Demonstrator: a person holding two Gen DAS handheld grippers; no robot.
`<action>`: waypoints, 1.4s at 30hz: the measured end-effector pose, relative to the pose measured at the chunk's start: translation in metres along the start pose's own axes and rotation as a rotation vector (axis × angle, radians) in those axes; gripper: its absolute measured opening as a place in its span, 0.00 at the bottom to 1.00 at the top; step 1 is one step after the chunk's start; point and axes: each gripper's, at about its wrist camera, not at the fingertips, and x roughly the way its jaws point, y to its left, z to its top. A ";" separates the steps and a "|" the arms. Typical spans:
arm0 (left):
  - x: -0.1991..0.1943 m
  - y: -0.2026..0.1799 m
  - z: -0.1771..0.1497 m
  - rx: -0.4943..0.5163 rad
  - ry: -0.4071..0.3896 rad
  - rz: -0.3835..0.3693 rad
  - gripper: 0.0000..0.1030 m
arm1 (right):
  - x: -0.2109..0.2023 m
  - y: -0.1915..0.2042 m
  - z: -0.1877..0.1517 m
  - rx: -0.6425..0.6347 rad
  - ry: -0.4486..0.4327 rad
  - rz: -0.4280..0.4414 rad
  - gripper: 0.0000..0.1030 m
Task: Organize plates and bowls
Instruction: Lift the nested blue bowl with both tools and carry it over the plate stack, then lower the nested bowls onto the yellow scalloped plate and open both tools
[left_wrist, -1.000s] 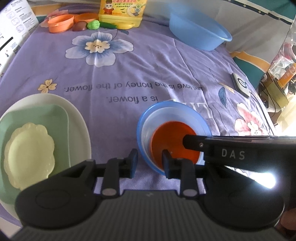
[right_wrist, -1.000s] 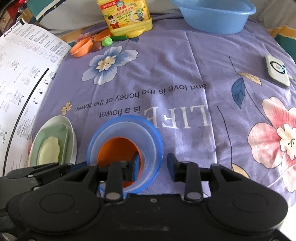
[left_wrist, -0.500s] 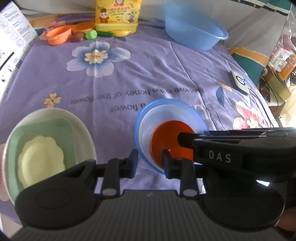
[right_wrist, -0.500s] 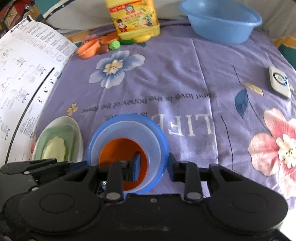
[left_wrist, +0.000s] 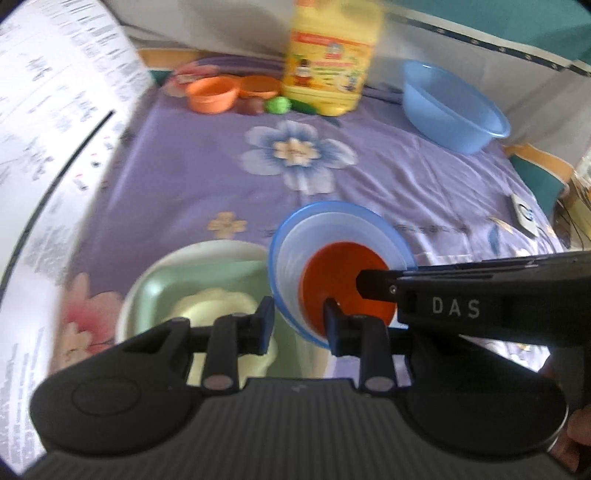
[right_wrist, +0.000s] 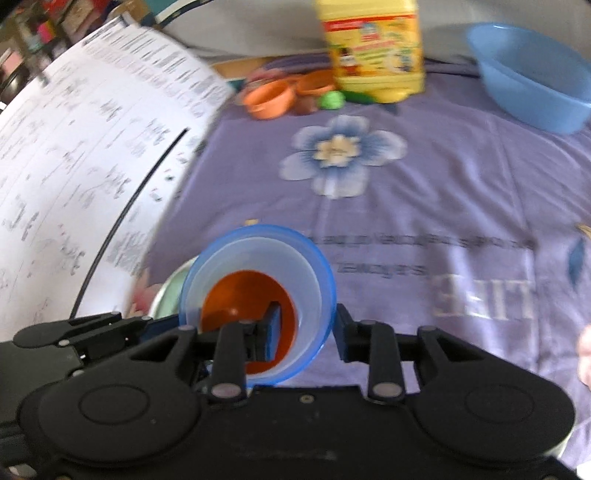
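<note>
Both grippers meet at the bowls (left_wrist: 295, 254): left gripper (left_wrist: 299, 323) and right gripper (right_wrist: 306, 326) each have jaws clamped on the smooth round plastic rim, beside the plates (left_wrist: 162, 280).

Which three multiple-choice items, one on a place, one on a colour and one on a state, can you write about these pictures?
1. Where does the yellow bottle stand?
A. inside a bowl
B. at the far end of the cloth, between the orange cups and the blue basin
C. on the plates

2. What colour is the innermost bowl of the bowl stack?
A. green
B. white
C. orange

3. How does the right gripper meet the stack?
A. one finger inside the rim, one outside
B. both fingers under it
C. apart from it

Key: 1 B, the cups lie left of it and the basin right; 2 C, orange shows at the centre; 3 A, the wall stands between its fingers.
</note>
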 end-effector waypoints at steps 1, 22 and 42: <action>-0.001 0.008 -0.002 -0.007 0.000 0.009 0.26 | 0.004 0.008 0.001 -0.014 0.008 0.005 0.29; 0.019 0.080 -0.033 -0.104 0.076 0.030 0.35 | 0.069 0.074 -0.009 -0.077 0.162 0.039 0.30; 0.009 0.079 -0.036 -0.081 -0.002 0.117 0.90 | 0.056 0.070 -0.010 -0.081 0.112 0.029 0.65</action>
